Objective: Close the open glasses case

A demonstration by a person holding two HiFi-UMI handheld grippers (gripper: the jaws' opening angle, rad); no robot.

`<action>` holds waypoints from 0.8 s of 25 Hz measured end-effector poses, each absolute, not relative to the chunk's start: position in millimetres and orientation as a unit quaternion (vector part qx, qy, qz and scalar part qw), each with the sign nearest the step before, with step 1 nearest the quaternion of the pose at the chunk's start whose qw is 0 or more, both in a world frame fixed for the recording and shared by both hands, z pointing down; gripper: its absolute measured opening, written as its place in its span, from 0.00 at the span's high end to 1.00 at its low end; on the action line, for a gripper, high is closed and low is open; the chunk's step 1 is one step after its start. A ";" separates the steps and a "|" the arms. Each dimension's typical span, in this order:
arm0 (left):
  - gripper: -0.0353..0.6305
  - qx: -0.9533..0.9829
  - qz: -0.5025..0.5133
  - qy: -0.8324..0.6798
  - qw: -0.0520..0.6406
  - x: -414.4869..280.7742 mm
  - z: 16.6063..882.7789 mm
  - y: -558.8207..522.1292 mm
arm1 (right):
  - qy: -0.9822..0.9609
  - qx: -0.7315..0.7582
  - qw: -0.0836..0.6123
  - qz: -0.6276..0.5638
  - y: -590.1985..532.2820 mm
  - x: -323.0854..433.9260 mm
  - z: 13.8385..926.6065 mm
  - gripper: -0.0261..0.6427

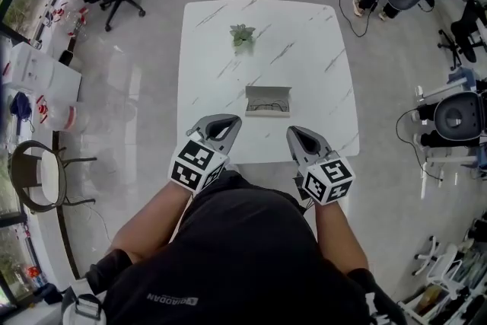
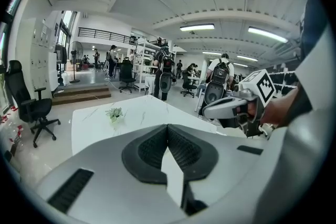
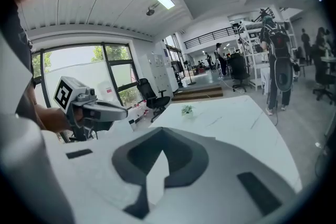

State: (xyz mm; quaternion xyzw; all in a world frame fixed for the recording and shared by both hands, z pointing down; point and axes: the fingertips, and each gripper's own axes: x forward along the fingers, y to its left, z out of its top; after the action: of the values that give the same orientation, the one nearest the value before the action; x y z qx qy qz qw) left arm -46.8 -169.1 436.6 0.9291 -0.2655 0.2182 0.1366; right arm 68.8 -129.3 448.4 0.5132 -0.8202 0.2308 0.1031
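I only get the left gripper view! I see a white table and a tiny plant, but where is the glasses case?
Observer: The head view shows it. The glasses case lies open near the middle of the table. It sits between the plant and the edge where the person stands.
Operator: Is a gripper touching it?
Observer: No. The left gripper and the right gripper are both held nearer the person than the case, one on each side. Neither is on it, and the right gripper view shows that gripper's jaws together with nothing between them.
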 end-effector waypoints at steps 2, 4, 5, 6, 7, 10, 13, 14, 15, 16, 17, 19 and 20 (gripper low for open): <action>0.94 0.931 0.219 -0.260 0.135 -49.1 438.4 -178.3 | -0.820 0.516 0.107 0.225 -140.4 65.3 448.3 0.96; 0.94 0.932 0.221 -0.256 0.134 -50.7 441.3 -184.1 | -0.818 0.520 0.108 0.223 -148.7 63.8 447.9 0.96; 0.94 0.932 0.221 -0.254 0.135 -51.2 443.1 -186.2 | -0.817 0.522 0.107 0.223 -152.1 63.9 447.8 0.96; 0.94 0.931 0.222 -0.254 0.137 -51.3 445.1 -188.1 | -0.815 0.524 0.107 0.223 -155.4 64.7 448.0 0.96; 0.94 0.931 0.222 -0.254 0.140 -50.8 446.8 -189.6 | -0.815 0.525 0.107 0.223 -158.3 66.0 448.1 0.96; 0.94 0.930 0.223 -0.254 0.144 -48.3 449.3 -190.8 | -0.816 0.522 0.108 0.223 -162.9 70.3 448.1 0.96; 0.94 0.927 0.225 -0.264 0.143 -45.5 452.0 -196.2 | -0.820 0.516 0.112 0.220 -168.1 77.7 449.7 0.96; 0.94 0.925 0.224 -0.271 0.144 -44.9 451.9 -199.0 | -0.822 0.513 0.115 0.219 -170.6 80.5 450.3 0.96; 0.94 0.923 0.224 -0.278 0.145 -44.6 450.9 -201.1 | -0.824 0.509 0.119 0.219 -172.7 82.8 450.6 0.96; 0.94 0.921 0.223 -0.285 0.147 -44.0 449.5 -202.2 | -0.827 0.503 0.123 0.218 -174.2 84.8 450.3 0.96; 0.94 0.919 0.222 -0.291 0.148 -42.7 448.1 -202.5 | -0.831 0.497 0.126 0.217 -175.3 86.9 449.4 0.96; 0.94 0.915 0.221 -0.303 0.147 -37.3 446.1 -203.6 | -0.838 0.486 0.132 0.212 -178.2 92.6 447.6 0.96; 0.94 0.914 0.220 -0.308 0.147 -33.7 445.2 -204.8 | -0.841 0.480 0.136 0.210 -180.1 95.8 447.1 0.96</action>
State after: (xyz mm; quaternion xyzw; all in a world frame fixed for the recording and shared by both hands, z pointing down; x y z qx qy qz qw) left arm -33.7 -204.8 445.2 0.9137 -0.3084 0.2198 0.1472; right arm 95.8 -180.1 447.1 0.4800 -0.8409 0.2096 0.1363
